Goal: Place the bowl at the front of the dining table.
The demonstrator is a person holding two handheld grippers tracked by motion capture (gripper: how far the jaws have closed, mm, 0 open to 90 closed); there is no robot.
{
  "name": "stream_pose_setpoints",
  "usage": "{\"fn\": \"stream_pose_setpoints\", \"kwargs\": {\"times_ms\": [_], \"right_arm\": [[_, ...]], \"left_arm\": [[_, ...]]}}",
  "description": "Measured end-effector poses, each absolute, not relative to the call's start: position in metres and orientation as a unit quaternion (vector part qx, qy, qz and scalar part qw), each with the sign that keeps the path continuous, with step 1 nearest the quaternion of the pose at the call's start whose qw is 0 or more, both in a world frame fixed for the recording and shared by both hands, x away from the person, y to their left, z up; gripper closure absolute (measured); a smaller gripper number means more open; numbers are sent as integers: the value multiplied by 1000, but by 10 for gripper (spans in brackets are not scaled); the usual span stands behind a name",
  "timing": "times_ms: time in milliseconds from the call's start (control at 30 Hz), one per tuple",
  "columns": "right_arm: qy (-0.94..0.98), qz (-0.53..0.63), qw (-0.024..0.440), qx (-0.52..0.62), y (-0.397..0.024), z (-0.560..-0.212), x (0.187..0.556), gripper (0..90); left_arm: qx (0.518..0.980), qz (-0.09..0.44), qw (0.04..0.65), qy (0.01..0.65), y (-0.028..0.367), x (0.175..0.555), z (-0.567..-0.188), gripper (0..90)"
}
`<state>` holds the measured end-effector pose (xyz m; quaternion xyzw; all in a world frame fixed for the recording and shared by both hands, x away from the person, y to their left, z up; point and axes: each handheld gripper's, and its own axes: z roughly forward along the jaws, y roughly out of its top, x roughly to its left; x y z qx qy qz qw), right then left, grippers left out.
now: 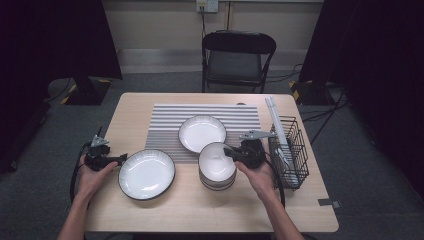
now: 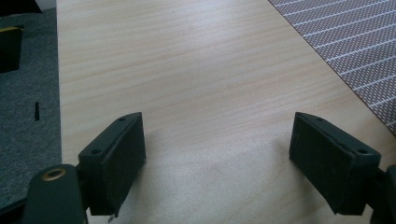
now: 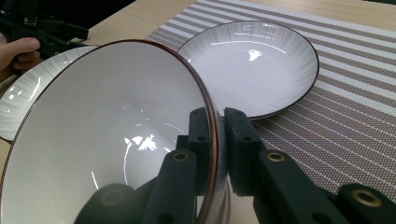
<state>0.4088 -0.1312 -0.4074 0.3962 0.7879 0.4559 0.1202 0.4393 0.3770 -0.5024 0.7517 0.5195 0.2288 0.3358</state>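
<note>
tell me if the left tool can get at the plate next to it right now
Probably yes: the left tool is open with nothing between its jaws, and the plate lies right beside it on the table, with nothing between them.

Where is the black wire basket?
In the high view, the black wire basket stands at the table's right edge, beside the right gripper and the stack of white bowls.

— How are my cameras set?

— The high view looks forward and down over the whole tabletop [image 1: 210, 210]. The left claw [image 2: 217, 154] camera sits low, near the left edge. The right claw [image 3: 219, 140] camera shares the striped mat [image 3: 355, 107] with both.
</note>
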Motion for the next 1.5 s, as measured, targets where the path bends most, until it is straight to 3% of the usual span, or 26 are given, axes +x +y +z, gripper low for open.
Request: {"fn": "stream_pose_setpoints", "kwargs": {"times_ms": [1500], "right_arm": [[762,483,113,416,-129,-370,416,822]], "left_arm": [[749,230,335,523,376,440,-503,167]]}}
